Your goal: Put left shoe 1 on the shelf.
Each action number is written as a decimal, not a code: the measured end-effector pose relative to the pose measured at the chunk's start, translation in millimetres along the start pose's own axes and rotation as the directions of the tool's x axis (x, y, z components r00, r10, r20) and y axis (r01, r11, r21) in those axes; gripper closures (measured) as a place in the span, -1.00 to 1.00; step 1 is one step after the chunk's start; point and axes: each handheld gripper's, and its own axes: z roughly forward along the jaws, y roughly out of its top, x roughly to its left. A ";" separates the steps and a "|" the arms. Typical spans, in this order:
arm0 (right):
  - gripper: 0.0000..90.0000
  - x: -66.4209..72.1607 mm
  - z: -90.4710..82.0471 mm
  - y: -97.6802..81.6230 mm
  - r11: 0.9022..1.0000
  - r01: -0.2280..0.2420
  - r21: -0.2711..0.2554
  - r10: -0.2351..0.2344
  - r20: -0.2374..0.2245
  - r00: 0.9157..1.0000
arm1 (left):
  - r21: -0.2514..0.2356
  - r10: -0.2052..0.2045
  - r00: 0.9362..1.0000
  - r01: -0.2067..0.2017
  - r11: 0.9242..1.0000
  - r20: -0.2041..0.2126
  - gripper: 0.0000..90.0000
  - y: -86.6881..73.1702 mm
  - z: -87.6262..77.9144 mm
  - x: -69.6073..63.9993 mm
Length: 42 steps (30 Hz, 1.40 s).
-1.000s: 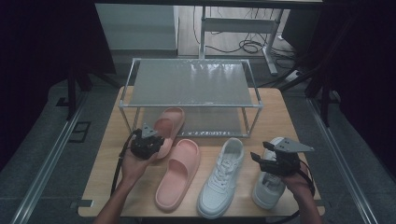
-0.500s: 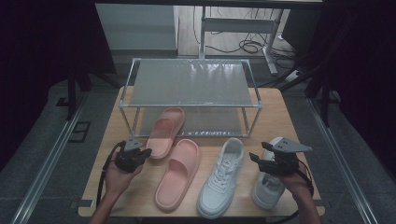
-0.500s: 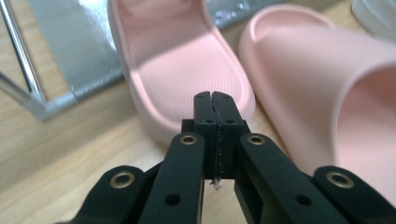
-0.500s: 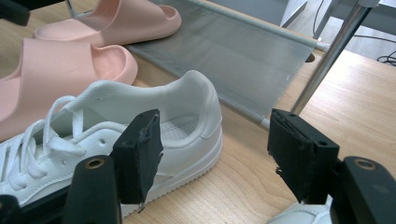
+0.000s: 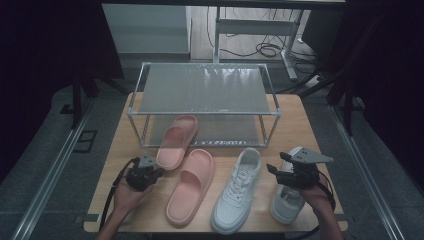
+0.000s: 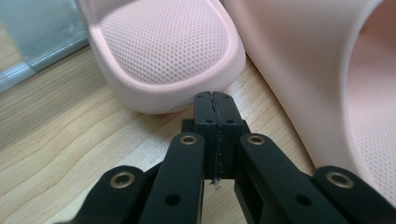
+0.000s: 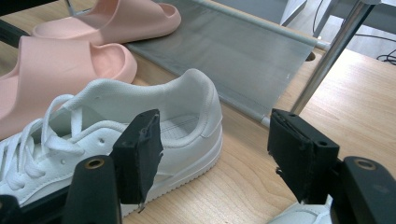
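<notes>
Left gripper [image 5: 143, 172] sits low on the worktop [image 5: 115, 150], jaws pressed flat together with nothing between them, nose aimed at the heel of the far slide [image 6: 163, 51]. That slide [image 5: 176, 140] lies half under the rack [image 5: 205, 90], heel end poking out toward the person, just clear of the jaw tips. Its mate, the near slide [image 5: 190, 185], lies alongside, toe almost touching it.

Over on the other side, right gripper [image 5: 287, 172] hovers with jaws spread wide, empty, above the outer sneaker [image 5: 287, 202]. In the right gripper view the inner sneaker [image 7: 140, 135] sits between the pads [image 7: 140, 158] in line of sight, but nothing is pinched.

Now, handling. These slides look like moulded foam: light, squashy, a bit springy, with a dimpled footbed that should give decent grip. Best hold, I'd say, is the thick heel rim or the side wall, one jaw inside on the footbed, one under the sole. The strap would flex and let the shoe swing. Closed jaws could also simply nudge the heel to push it deeper onto the rack's lower shelf.
</notes>
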 end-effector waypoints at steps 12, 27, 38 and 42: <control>-0.22 0.3 0.0 0.1 1.000 0.000 -0.001 0.000 0.001 1.000 | 0.020 0.022 1.000 -0.022 1.000 0.001 1.00 13.1 13.8 1.9; -0.22 -0.5 -0.3 0.1 1.000 0.002 -0.001 -0.002 0.003 1.000 | 0.028 0.034 0.999 -0.034 0.999 -0.013 1.00 34.0 32.6 10.4; -0.22 -1.4 0.2 -0.4 1.000 -0.002 0.000 0.002 0.004 1.000 | 0.022 0.038 0.999 -0.038 0.999 -0.019 1.00 54.2 52.3 9.8; -0.22 -2.2 0.4 -0.8 1.000 -0.003 0.000 0.003 0.004 1.000 | 0.025 0.049 0.999 -0.049 0.998 -0.022 1.00 61.7 60.4 11.7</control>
